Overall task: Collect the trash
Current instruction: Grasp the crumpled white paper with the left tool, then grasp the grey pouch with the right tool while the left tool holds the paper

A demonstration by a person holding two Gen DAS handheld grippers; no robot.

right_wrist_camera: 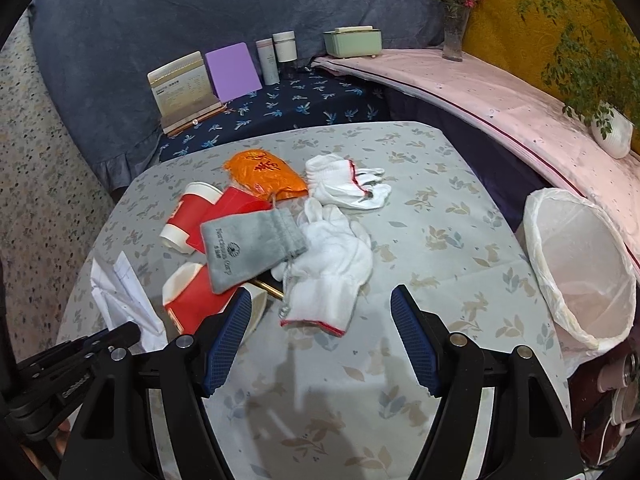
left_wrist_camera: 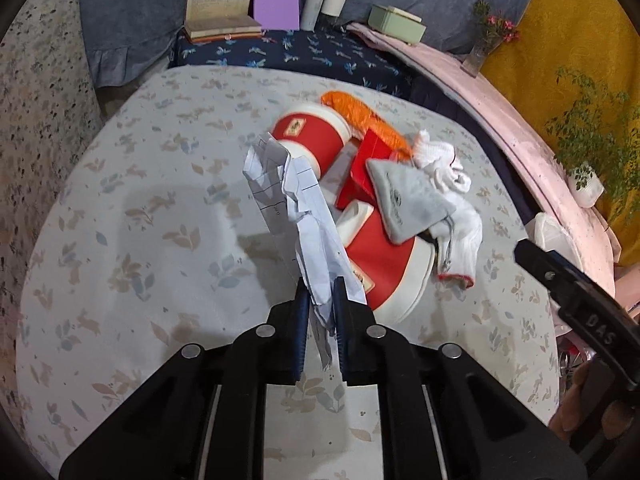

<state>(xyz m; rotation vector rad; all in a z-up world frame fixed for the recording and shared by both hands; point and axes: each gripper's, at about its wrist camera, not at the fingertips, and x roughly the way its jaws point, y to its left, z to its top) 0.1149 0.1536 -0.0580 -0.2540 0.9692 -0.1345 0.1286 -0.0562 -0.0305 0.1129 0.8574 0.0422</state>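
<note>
Left wrist view: left gripper (left_wrist_camera: pixel 320 300) was clamped on one crumpled white paper (left_wrist_camera: pixel 296 200), lifted off the table (left_wrist_camera: pixel 140 216), paper running up toward 12 o'clock. Pile at 1–2 o'clock of the jaws: two red paper cups (left_wrist_camera: pixel 316 136) on their sides, one red box (left_wrist_camera: pixel 370 160), one orange bag (left_wrist_camera: pixel 360 114), one grey pouch (left_wrist_camera: pixel 404 200), white gloves (left_wrist_camera: pixel 452 208) — count unclear here, they overlap. Table wore a floral cloth; a navy-clothed shelf (left_wrist_camera: pixel 304 54) sat behind it at 12. Right gripper's body showed at 3 o'clock.

Right wrist view: right gripper (right_wrist_camera: pixel 322 336) hovered over the cloth, jaws spread wide, nothing between them. Two gloves were countable: near one (right_wrist_camera: pixel 332 264) at 12 o'clock, far one (right_wrist_camera: pixel 344 186) beyond it. The paper (right_wrist_camera: pixel 120 296) was at 9 o'clock, in the left gripper. One bin with white liner (right_wrist_camera: pixel 580 272) stood at 3 o'clock, off the table edge. One flower vase (right_wrist_camera: pixel 454 36) and one potted plant (right_wrist_camera: pixel 612 132) stood on a pink ledge.
</note>
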